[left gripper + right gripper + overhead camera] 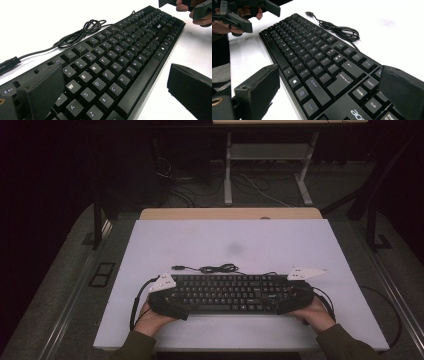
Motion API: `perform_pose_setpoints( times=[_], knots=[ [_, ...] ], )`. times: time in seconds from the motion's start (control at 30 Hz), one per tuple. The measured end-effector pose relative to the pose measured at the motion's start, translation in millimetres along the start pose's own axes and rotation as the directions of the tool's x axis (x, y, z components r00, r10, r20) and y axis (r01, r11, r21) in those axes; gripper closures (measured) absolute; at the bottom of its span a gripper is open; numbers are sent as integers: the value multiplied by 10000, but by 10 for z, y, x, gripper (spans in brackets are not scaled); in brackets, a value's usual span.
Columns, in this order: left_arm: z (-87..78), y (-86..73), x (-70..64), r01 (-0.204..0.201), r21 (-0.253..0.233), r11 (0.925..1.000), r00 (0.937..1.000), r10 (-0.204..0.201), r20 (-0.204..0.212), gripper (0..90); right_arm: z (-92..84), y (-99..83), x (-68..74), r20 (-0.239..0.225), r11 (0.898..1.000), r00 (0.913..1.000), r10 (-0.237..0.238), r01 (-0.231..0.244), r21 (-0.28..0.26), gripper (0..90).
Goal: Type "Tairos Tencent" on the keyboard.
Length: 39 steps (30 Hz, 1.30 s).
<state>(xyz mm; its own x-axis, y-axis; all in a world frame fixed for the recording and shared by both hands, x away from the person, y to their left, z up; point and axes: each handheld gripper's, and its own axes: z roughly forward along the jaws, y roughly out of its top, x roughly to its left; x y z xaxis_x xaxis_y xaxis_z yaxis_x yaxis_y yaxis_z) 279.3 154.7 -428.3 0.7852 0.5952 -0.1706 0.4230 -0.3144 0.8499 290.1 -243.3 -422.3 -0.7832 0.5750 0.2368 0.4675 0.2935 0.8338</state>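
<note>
Keyboard (227, 293), black and full-sized, lies flat on the near half of the white worktop (230, 240), its long side running left to right. Its cable (217, 268) sits in a loose coil on the worktop just beyond the far edge, ending in a plug (177, 268) to the left.

At the left end, the left claw (167, 302) is spread wide across the keyboard's depth: in the left gripper view one jaw stands over the Esc and Tab corner, the other just off the near edge, beside the space bar side. At the right end, the right claw (295, 300) is likewise spread, one jaw off the near edge by the Ctrl key, the other over the far keys near Insert. Whether the jaws touch the keyboard cannot be told.
</note>
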Motion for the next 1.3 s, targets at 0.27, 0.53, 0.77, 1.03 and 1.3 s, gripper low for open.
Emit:
perform_pose_setpoints(
  times=[0.27, 0.53, 0.77, 1.03, 1.3],
  knots=[
    [31, 16, 6, 46, -21, 10000, 10000, -46, 24, 7, 92, 43, 22, -176, 9999, 9998, -72, 74, 151, 34],
    [66, 44, 10, 31, -66, 10000, 10000, -31, -51, 7, 165, 94, 39, -239, 9999, 9997, -112, 114, 75, 34],
    [55, 84, 30, 123, -222, 9997, 9999, -125, -83, 7, 221, 141, 65, -391, 9999, 9991, -146, 149, 76, 33],
    [73, 144, 40, 108, -251, 9996, 9999, -109, -33, 8, 263, 188, 95, -516, 9998, 9985, -175, 180, 91, 34],
    [129, 201, 38, 78, -311, 9995, 10000, -78, -8, 15, 332, 261, 88, -623, 9997, 9978, -224, 226, 20, 34]
  ],
)
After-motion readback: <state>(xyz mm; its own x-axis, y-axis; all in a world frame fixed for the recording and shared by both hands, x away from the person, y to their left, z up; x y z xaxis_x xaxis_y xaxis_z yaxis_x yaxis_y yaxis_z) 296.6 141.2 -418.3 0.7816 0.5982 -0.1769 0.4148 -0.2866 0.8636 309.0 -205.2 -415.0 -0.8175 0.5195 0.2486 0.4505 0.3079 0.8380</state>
